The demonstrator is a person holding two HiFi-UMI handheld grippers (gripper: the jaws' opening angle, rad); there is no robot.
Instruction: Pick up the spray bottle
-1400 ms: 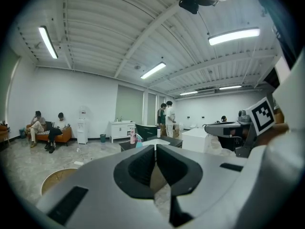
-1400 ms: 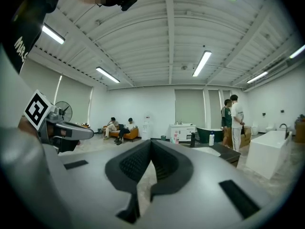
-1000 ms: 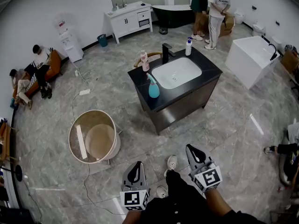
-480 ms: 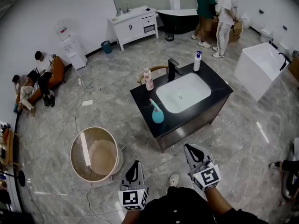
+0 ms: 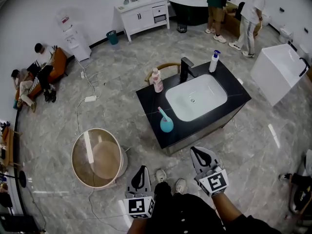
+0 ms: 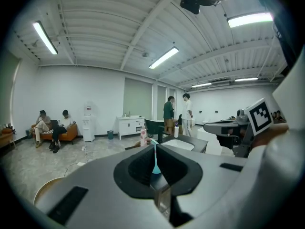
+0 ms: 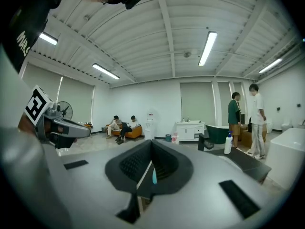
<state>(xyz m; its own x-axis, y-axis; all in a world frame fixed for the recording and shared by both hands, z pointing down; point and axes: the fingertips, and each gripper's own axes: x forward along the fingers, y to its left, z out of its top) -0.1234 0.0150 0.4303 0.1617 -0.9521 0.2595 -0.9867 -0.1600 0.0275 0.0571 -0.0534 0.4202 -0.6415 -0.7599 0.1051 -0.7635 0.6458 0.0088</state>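
The teal spray bottle [image 5: 165, 123] stands upright on the front left part of the black vanity top [image 5: 151, 101], beside the white sink basin [image 5: 196, 97]. My left gripper [image 5: 141, 175] and right gripper [image 5: 201, 156] are held low in the head view, short of the vanity's front edge, both shut and empty. In the left gripper view the spray bottle [image 6: 155, 166] shows as a teal sliver past the closed left gripper [image 6: 156, 146]. The right gripper view shows the spray bottle [image 7: 154, 176] the same way beyond the shut right gripper [image 7: 150, 142].
A pink bottle [image 5: 157, 80], a black faucet [image 5: 185, 69] and a white pump bottle [image 5: 213, 61] stand along the vanity's back. A round wooden tub [image 5: 96, 157] sits on the floor at left. White bathtub [image 5: 280, 72] right; standing people [image 5: 253, 13] behind; cable [image 5: 83, 106].
The vanity has come closer and lower in the head view as both grippers moved forward toward it. The people standing at the back have shifted right.
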